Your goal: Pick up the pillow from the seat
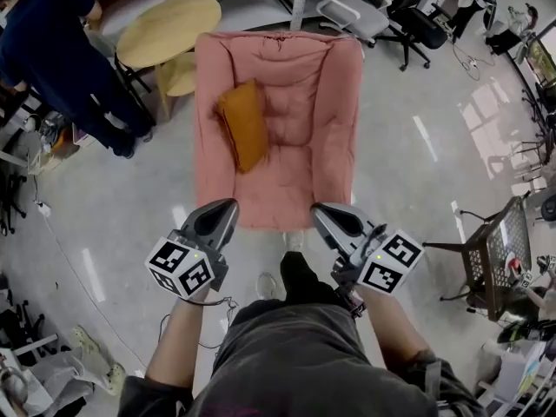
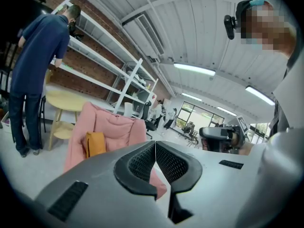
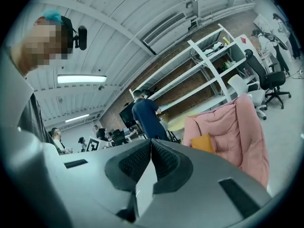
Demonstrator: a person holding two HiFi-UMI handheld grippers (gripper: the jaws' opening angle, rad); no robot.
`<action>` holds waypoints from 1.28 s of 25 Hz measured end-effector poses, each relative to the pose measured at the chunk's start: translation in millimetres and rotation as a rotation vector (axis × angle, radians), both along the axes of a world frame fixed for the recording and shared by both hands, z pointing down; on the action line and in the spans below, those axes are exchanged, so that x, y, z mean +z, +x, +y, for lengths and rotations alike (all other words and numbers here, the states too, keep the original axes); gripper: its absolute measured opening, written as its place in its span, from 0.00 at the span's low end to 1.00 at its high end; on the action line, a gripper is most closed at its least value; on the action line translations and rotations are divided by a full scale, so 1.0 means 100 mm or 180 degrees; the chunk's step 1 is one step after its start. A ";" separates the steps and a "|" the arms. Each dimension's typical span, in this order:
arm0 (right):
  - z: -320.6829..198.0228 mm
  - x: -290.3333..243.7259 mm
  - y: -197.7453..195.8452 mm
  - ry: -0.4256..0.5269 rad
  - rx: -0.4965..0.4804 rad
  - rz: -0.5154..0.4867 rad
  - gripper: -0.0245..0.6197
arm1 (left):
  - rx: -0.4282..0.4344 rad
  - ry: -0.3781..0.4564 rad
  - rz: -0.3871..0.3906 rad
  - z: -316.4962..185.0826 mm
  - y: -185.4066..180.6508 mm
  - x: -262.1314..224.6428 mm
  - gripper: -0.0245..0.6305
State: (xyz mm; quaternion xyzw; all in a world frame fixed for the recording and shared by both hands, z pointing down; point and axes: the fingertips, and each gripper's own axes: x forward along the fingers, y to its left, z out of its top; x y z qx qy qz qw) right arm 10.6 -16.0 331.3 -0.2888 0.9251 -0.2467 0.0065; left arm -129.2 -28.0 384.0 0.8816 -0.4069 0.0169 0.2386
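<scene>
Head view: the pink padded fabric seat is standing on the pale glossy floor, directly ahead of the person holding the tools. The mustard-orange rectangular fabric pillow is lying on the seat's left half as that view shows it, leaning lengthwise against the padded side wall.

Left gripper: it is hovering just off the seat's front edge, well apart from the pillow. In its own view the ribbed black pads are pressing together at the tips, clenched on nothing; the pillow is showing beyond them against the seat.

Right gripper: it is hovering beside the front edge too, near the seat's right corner. In its own view the pads are meeting at the tips in the same way, with nothing caught between.

Surroundings: a round pale wooden table is standing behind the seat's left corner. A person in a dark blue shirt is standing beside it, facing away. White metal shelving is running along the brick wall.
</scene>
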 end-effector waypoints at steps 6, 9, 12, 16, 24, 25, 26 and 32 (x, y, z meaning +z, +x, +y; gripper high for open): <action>-0.81 0.21 -0.02 -0.0112 -0.0169 -0.0006 0.06 | -0.0158 -0.0145 -0.0040 -0.81 -0.04 0.28 0.06; -1.23 0.33 0.03 -0.0179 -0.0268 0.0028 0.06 | -0.0238 -0.0230 -0.0073 -1.19 -0.01 0.45 0.06; -1.65 0.47 0.10 -0.0266 -0.0350 0.0028 0.06 | -0.0405 -0.0344 -0.0104 -1.56 -0.07 0.67 0.06; -2.20 0.69 0.19 -0.0373 -0.0408 0.0010 0.06 | -0.0683 -0.0478 -0.0134 -2.09 -0.20 1.00 0.12; -2.78 1.09 0.14 -0.0553 -0.0444 0.0045 0.06 | -0.0893 -0.0756 -0.0367 -2.87 -0.61 1.84 0.37; -2.84 1.18 0.09 -0.0588 -0.0435 0.0060 0.06 | -0.0891 -0.0782 -0.0406 -2.98 -0.68 1.98 0.42; -2.88 1.27 0.04 -0.0628 -0.0425 0.0077 0.06 | -0.0877 -0.0807 -0.0446 -3.09 -0.75 2.13 0.47; -2.97 1.79 -0.08 -0.0915 -0.0333 0.0214 0.06 | -0.0822 -0.0989 -0.0607 -3.63 -0.97 2.97 0.66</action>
